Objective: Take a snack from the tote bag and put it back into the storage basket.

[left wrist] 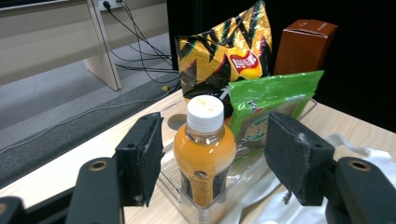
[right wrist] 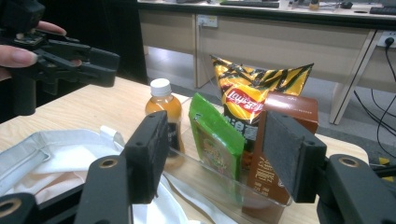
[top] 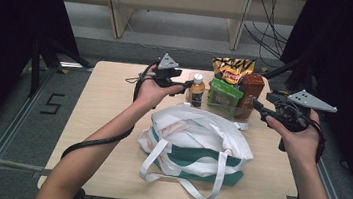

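A clear tray (left wrist: 170,179) at the table's far side holds an orange drink bottle (top: 196,90) with a white cap, a green packet (top: 224,96), a yellow-and-black chips bag (top: 232,69) and a brown box (top: 251,88). My left gripper (top: 186,84) hovers just left of the bottle (left wrist: 204,144), open, and its pads touch nothing. My right gripper (top: 256,106) hangs open right of the tray, level with the brown box (right wrist: 292,105) and the green packet (right wrist: 215,140). The right gripper view has the left gripper (right wrist: 93,60) at its upper left, near the bottle (right wrist: 163,109).
A white and green tote bag (top: 195,142) lies slumped in the middle of the wooden table (top: 109,102), its handles toward the near edge. Bare tabletop lies to the left of the bag. Desks and cables stand beyond the far edge.
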